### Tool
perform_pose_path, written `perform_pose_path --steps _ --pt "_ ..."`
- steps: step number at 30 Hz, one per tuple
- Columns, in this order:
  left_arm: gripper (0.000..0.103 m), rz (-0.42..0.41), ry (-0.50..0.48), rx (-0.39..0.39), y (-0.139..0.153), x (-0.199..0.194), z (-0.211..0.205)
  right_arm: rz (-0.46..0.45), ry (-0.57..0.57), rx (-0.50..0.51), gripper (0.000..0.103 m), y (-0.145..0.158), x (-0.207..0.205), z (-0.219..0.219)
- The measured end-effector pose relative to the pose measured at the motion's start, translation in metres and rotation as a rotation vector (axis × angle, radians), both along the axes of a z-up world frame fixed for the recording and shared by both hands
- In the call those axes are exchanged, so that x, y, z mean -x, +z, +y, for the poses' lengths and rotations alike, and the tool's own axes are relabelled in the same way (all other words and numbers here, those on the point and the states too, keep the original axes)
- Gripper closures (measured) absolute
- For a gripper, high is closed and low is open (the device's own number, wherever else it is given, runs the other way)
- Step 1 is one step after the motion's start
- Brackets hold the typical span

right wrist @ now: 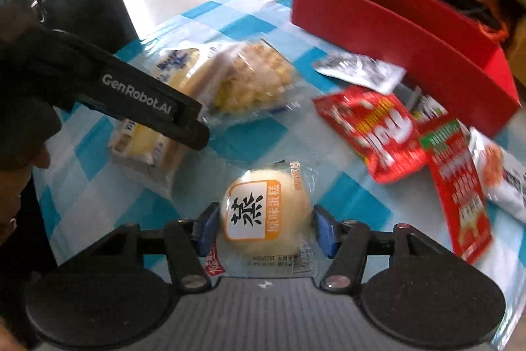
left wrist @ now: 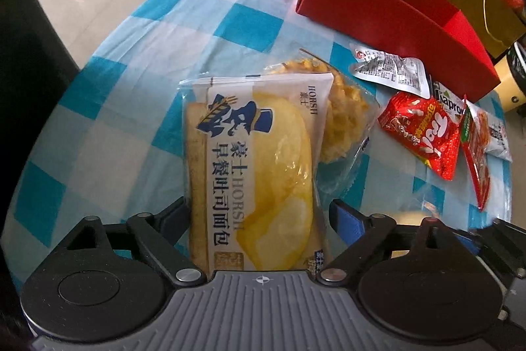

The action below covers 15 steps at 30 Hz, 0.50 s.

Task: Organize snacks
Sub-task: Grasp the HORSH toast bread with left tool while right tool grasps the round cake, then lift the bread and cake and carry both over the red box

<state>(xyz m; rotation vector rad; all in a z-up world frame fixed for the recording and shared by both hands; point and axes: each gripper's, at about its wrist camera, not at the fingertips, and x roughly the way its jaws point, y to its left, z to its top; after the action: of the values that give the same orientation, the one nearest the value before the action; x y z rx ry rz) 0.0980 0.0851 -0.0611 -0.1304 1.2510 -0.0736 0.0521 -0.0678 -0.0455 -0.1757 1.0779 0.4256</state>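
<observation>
We have the left gripper point(left wrist: 259, 213) straddling the toast bread pack point(left wrist: 253, 173), which lies flat on the checkered desk point(left wrist: 108, 107); its fingers point(left wrist: 345, 216) stand wide, with a visible gap on the blue-padded side, so no squeeze on the pack. The far end of the bread pack overlaps a clear-wrapped crumbly pastry point(left wrist: 342, 117). Our right gripper point(right wrist: 266, 226) has its fingers point(right wrist: 207, 226) at a narrower spread, one either side of the round steamed cake point(right wrist: 263, 213) in its clear wrapper; the pads sit at the wrapper's edges, but we can't tell whether they actually press. The cake sits on the desk, nearest us. Beyond it to the right is a loose cluster: red snack bag point(right wrist: 371, 134), a red-and-green sachet point(right wrist: 457, 186), a white packet point(right wrist: 503, 176) at the edge, and a silver-white sachet point(right wrist: 361, 71) with print side up. From the right wrist view the left gripper's black body crosses over the bread pack. Farthest back, the red box point(right wrist: 411, 45) stands open-topped near the desk's far edge, apart from the snacks.
</observation>
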Motion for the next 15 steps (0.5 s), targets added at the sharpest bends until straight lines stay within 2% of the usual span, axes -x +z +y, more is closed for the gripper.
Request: perform_pose_path --steps 3,9,15 --pt "0.019 0.003 0.002 0.001 0.001 0.000 -0.002 -0.002 -0.027 -0.009 0.048 0.006 0.004 -0.012" --pt "0.023 0.004 -0.013 -0.029 0.003 0.004 -0.009 -0.010 -0.069 -0.030 0.048 0.012 0.004 -0.026" --pt "0.024 0.018 -0.041 -0.026 0.002 0.018 -0.012 -0.002 -0.068 -0.022 0.048 0.009 0.004 -0.027"
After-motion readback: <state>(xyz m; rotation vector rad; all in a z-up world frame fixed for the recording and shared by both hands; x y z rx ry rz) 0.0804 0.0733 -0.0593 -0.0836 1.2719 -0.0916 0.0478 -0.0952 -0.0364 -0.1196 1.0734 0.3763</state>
